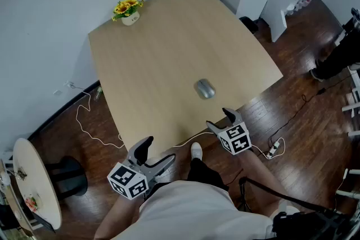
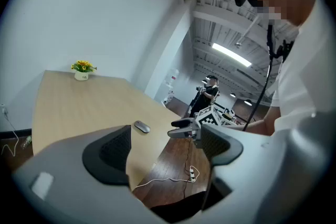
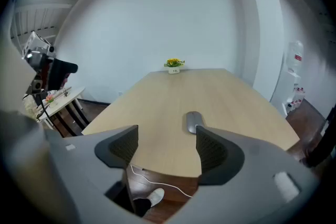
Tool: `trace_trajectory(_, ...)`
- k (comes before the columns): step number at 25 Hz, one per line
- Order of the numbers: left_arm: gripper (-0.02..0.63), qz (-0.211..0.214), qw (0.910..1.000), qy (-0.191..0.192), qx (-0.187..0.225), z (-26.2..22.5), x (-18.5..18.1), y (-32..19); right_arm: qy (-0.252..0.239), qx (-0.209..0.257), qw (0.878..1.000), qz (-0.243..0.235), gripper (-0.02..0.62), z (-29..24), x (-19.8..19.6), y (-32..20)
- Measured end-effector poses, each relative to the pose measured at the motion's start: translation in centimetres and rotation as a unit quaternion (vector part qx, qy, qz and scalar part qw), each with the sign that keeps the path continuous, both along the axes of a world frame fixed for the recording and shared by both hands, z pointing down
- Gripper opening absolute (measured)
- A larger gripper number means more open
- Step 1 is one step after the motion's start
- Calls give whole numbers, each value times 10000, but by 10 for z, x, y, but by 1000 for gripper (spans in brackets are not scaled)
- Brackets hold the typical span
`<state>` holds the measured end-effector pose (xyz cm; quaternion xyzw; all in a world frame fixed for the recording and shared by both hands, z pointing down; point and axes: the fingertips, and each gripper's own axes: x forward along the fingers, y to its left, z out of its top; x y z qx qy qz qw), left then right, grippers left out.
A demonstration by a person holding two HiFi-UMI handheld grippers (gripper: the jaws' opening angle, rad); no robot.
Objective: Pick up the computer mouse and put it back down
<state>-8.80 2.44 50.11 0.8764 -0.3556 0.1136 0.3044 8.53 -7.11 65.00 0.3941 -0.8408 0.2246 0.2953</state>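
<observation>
A grey computer mouse (image 1: 205, 89) lies on the light wooden table (image 1: 169, 48), near its front edge. My right gripper (image 1: 221, 120) hovers just off that edge, a short way short of the mouse, open with nothing between its fingers. In the right gripper view the mouse (image 3: 194, 121) lies ahead, just past the right pad, with the jaws (image 3: 165, 149) apart over the table edge. My left gripper (image 1: 157, 153) is lower left, off the table, open and empty. In the left gripper view, the mouse (image 2: 142, 127) and the right gripper (image 2: 185, 128) show beyond the left gripper (image 2: 165, 149).
A small pot of yellow flowers (image 1: 129, 11) stands at the table's far corner. A white cable (image 1: 90, 132) and a power strip (image 1: 274, 149) lie on the dark wood floor. A small round table (image 1: 34, 188) stands at the left. A person (image 2: 210, 93) stands far off.
</observation>
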Motion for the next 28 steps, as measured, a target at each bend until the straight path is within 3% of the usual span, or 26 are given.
trace_trajectory(6, 391, -369, 9990, -197, -167, 20, 5, -51, 187, -76, 9997, -153, 350, 53, 11, -105)
trace_trajectory(13, 391, -660, 9965, -321, -393, 28, -9, -61, 483, -493, 9976, 103, 364, 125, -1, -163)
trace_trajectory(17, 390, -686, 9960, -343, -463, 29, -20, -56, 465, -703, 9957, 385, 368, 148, -2, -175)
trace_trajectory(19, 390, -756, 9953, -360, -480, 29, -26, -54, 594, -513, 9959, 440, 308, 151, 2, -177)
trace_trajectory(23, 390, -844, 9948, -389, -414, 27, -38, -52, 676, -250, 9963, 472, 300, 151, 3, -176)
trace_trajectory(28, 390, -757, 9961, -347, -297, 18, -42, -53, 695, -463, 9945, 632, 296, 146, 7, -179)
